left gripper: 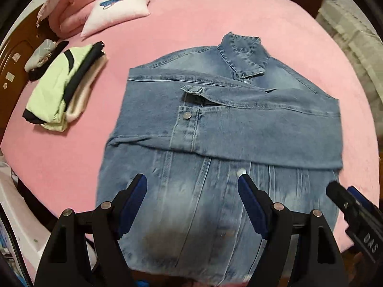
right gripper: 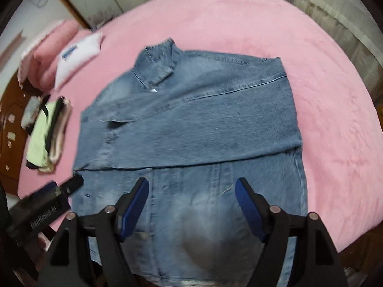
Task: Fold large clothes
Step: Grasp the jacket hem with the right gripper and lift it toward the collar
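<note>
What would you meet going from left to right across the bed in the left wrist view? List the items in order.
Stack of folded clothes → white pillow → denim jacket → tip of the right gripper.

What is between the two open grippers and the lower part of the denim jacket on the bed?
Nothing visible. The left gripper and right gripper are both open over the denim jacket, whose lower part lies bare. The folded clothes lie apart, to its left.

Blue denim jacket point(left gripper: 215, 143) flat mid-bed on pink fleece blanket point(left gripper: 191, 24), sleeves crossed over chest. Stack of folded green-and-black clothes point(left gripper: 62, 88) left of it; white square cushion point(left gripper: 115, 12) behind stack.
</note>
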